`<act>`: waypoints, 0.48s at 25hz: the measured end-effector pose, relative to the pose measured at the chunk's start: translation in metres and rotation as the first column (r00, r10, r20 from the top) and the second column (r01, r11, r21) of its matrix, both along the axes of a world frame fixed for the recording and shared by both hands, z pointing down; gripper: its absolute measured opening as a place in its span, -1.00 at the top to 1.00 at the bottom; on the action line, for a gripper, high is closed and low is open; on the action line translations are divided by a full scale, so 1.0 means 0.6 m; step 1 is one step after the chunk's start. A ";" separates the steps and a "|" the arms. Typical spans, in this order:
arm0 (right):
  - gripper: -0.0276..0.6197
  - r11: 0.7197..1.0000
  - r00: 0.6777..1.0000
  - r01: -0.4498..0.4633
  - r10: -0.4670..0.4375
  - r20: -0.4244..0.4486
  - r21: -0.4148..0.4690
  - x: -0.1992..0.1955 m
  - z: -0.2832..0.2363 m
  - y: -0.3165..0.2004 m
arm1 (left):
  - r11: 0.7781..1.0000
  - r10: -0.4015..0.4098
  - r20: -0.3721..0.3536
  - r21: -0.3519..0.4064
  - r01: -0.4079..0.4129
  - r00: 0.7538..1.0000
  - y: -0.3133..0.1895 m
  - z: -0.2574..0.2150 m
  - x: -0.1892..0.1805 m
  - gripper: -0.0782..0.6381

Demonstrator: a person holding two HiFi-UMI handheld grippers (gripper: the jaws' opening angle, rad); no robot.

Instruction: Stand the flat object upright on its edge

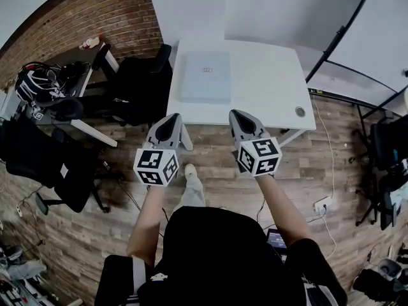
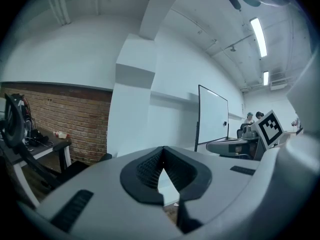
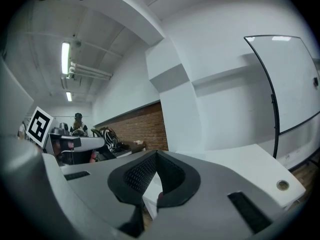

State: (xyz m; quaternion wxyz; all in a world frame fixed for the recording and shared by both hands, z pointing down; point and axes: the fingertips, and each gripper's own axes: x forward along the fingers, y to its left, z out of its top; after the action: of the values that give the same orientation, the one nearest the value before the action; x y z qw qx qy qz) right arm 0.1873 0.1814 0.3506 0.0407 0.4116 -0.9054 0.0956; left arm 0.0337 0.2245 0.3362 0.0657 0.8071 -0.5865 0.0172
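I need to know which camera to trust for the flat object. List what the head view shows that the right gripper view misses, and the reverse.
Only the head view: the flat object lying flat on the table, the floor and a chair.
Only the right gripper view: a ceiling light and a person far off.
Both: the table, the brick wall and the right gripper, its jaws together with nothing between them.
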 end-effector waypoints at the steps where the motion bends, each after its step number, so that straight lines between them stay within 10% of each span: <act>1: 0.79 1.000 1.000 0.000 0.000 0.004 -0.004 -0.007 0.000 -0.015 | 1.000 0.000 -0.004 0.000 0.000 1.000 -0.015 0.001 -0.008 0.75; 12: 0.79 0.999 1.000 -0.027 0.027 -0.003 -0.021 -0.103 -0.010 -0.211 | 0.999 0.032 -0.058 -0.004 -0.033 0.998 -0.211 0.002 -0.095 0.75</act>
State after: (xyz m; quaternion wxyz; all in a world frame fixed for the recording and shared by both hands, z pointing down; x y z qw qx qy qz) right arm 0.1254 0.0549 0.3445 0.0450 0.4233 -0.8987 0.1053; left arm -0.0234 0.0979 0.3372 0.0843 0.8165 -0.5712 -0.0039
